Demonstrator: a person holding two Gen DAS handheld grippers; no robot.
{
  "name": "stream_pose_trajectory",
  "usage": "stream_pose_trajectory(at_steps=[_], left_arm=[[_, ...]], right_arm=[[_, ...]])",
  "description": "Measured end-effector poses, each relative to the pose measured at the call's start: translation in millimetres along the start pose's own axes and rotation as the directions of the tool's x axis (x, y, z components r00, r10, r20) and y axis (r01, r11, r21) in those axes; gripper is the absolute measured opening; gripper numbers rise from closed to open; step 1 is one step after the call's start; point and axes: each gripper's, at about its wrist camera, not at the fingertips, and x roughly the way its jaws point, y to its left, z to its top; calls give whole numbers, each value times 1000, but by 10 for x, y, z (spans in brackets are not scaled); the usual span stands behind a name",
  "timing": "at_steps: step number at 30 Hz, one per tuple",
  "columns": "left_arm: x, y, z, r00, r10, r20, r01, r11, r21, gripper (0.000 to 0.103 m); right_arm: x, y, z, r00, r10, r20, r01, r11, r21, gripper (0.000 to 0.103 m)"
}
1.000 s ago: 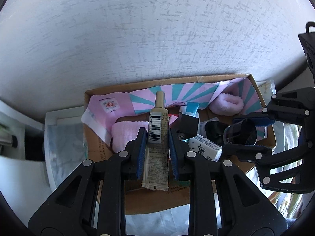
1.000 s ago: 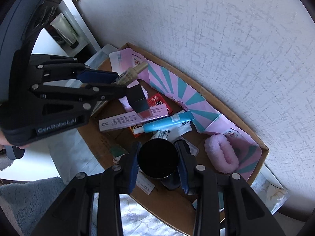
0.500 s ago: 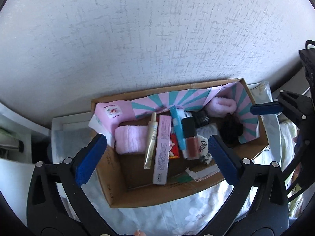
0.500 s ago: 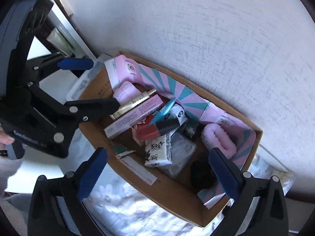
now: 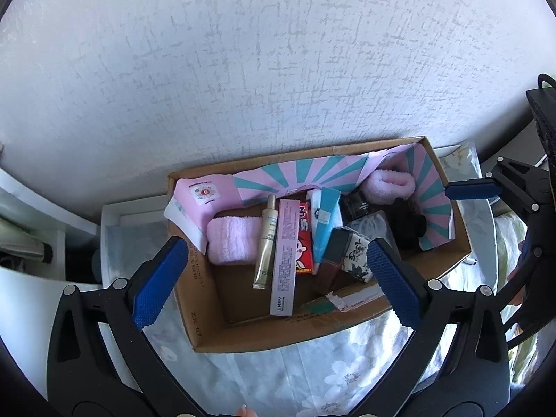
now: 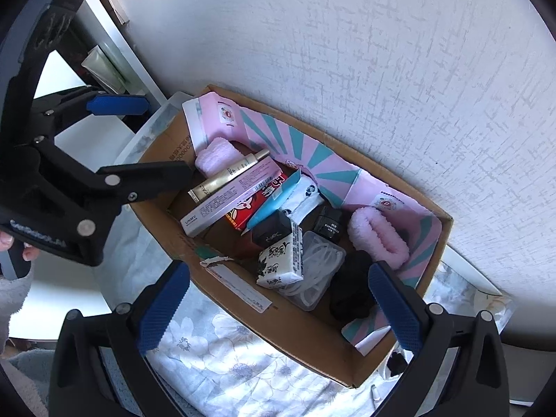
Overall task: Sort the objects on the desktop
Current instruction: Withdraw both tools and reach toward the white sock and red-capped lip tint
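Note:
A cardboard box point(image 5: 208, 316) point(image 6: 312, 340) against the wall holds the sorted things. Inside lie a gold cream tube point(image 5: 266, 243) point(image 6: 226, 177), a long pink carton point(image 5: 285, 257) point(image 6: 232, 196), a red packet point(image 5: 303, 239), a blue tube point(image 5: 325, 222), a tissue pack point(image 6: 281, 260), a dark round jar point(image 6: 330, 224), a black lump point(image 6: 351, 288) and pink scrunchies point(image 5: 391, 180) point(image 6: 378, 232). My left gripper point(image 5: 274, 285) is wide open and empty above the box's front. My right gripper point(image 6: 278, 309) is wide open and empty above the box's near wall.
The box stands on a floral cloth point(image 5: 312, 375) point(image 6: 215, 351). A textured white wall point(image 5: 278, 69) rises behind it. A white shelf unit point(image 5: 31, 229) point(image 6: 104, 55) with a tube stands to the left. A pink and teal paper sheet point(image 5: 312, 173) lines the box's back.
A second ago my left gripper was shut on the gold tube and my right on the dark round jar. Both have opened, dropped them in the box, and drawn back upward.

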Motion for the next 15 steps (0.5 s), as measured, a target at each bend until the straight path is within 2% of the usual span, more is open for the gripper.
stream_pose_trajectory(at_steps=[15], left_arm=[[-77, -134, 50, 1000, 9, -4, -9, 1000, 30, 103]], right_arm=[[-37, -22, 11, 1000, -3, 14, 3, 1000, 3, 103]])
